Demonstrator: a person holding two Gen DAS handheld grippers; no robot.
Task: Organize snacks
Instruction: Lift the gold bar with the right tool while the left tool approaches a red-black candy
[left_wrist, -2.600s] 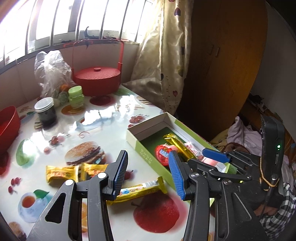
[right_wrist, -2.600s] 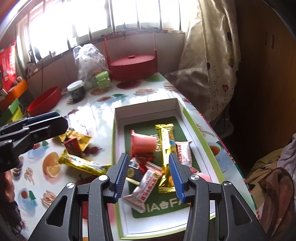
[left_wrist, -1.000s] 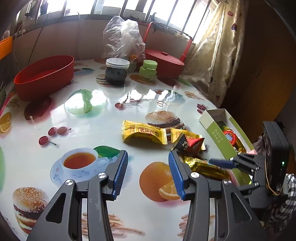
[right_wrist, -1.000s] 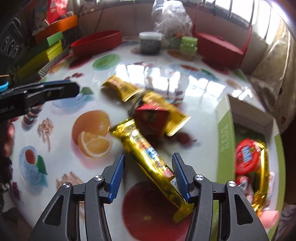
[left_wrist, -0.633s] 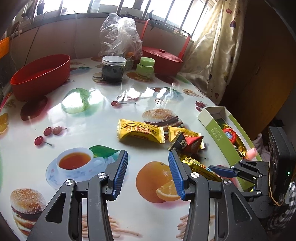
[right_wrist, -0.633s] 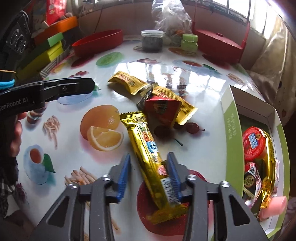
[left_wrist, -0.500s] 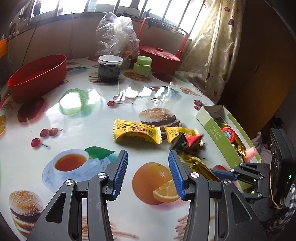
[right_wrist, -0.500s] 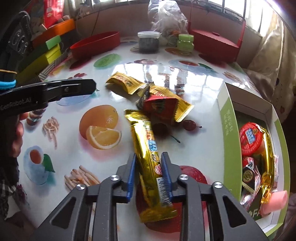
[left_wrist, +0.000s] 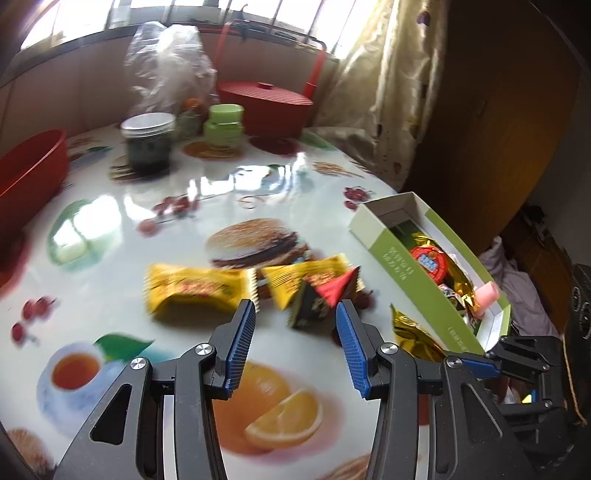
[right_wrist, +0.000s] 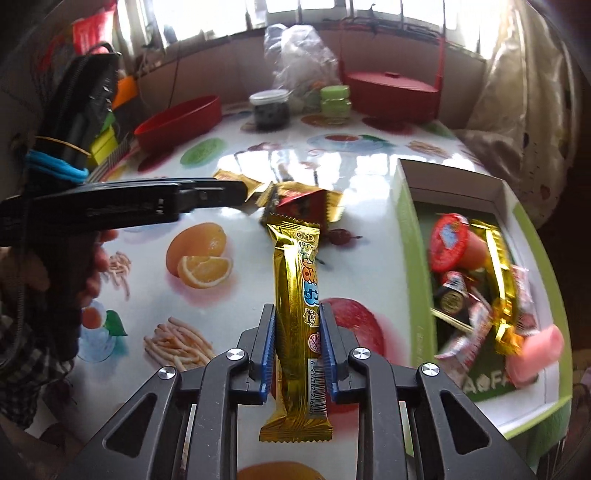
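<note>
The yellow wrappers blur, their print perhaps unreadable; the red bowl is cropped.

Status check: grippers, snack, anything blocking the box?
Right gripper shut on gold bar. Left gripper open, empty. Green box to the right, path unobstructed.

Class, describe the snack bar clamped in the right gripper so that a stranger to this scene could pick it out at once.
Start at the green-walled box of snacks on the table's right side. Just left of it, the right gripper is shut on a long gold foil bar pointing away from the camera. Unlike the short yellow packets and the red triangular pack beyond it, it is slim, shiny, and shows a barcode.
</note>
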